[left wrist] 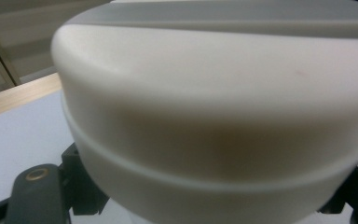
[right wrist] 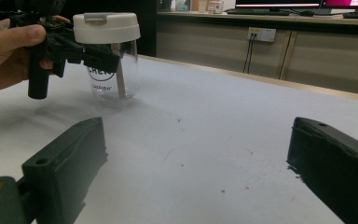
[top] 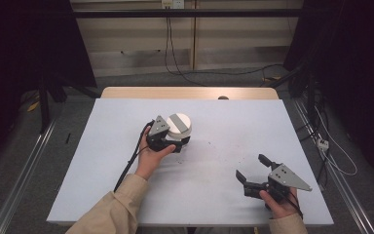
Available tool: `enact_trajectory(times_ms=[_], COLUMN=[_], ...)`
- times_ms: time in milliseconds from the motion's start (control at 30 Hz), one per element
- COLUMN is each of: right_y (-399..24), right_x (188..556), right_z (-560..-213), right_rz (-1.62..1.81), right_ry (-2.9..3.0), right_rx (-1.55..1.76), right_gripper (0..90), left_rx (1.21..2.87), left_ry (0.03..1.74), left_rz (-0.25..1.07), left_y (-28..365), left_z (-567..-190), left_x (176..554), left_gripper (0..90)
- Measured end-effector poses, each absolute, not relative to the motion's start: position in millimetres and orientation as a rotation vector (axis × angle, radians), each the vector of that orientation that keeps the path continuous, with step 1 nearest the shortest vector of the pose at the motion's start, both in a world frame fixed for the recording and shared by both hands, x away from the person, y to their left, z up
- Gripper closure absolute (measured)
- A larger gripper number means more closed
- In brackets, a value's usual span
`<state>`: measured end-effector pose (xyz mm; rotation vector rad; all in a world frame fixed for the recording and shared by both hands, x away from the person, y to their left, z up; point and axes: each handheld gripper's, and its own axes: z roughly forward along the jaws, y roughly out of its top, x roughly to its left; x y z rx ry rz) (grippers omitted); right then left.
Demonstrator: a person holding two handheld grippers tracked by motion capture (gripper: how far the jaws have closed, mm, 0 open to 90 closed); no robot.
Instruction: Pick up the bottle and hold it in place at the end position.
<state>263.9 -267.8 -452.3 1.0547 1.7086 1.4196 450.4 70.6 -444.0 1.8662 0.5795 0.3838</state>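
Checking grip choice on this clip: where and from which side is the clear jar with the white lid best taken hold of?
Grip the clear jar on its glass wall just under the white lid, coming in level from the side. It stands upright on the table, and the lid overhangs the narrower body, likely a stop against slipping. The left gripper is shut there from the person's side; the right gripper stands open, apart.

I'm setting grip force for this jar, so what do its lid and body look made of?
The lid looks like matte cream-white plastic with a grey strip on top: opaque, rounded moulded edges, soft sheen. The jar body is clear, with the table visible through it and dark lettering printed on it; glass or clear plastic, I can't tell which. The left gripper is clamped on the jar just under the lid.
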Motion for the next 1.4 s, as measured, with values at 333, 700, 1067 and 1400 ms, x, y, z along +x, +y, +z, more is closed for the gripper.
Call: enact_trajectory(times_ms=[333,700,1067,1400], right_y=[-267,-267,-268,-268], right_x=[264,264,264,265], right_z=[-453,-453,-453,-453], right_rz=[1.419,1.416,1.413,1.417], right_ry=[1.711,1.712,1.715,1.714], right_rx=[1.054,1.058,1.058,1.059], right_gripper=[4.1,4.1,4.1,4.1], left_rx=[1.87,1.87,1.876,1.884], left_ry=[0.572,0.562,0.557,0.55], left_rz=[0.385,0.373,0.356,0.344], left_y=[67,61,53,46], left_z=[-444,-446,-448,-452], left_x=[453,455,456,456], left_gripper=[18.5,18.5,18.5,18.5])
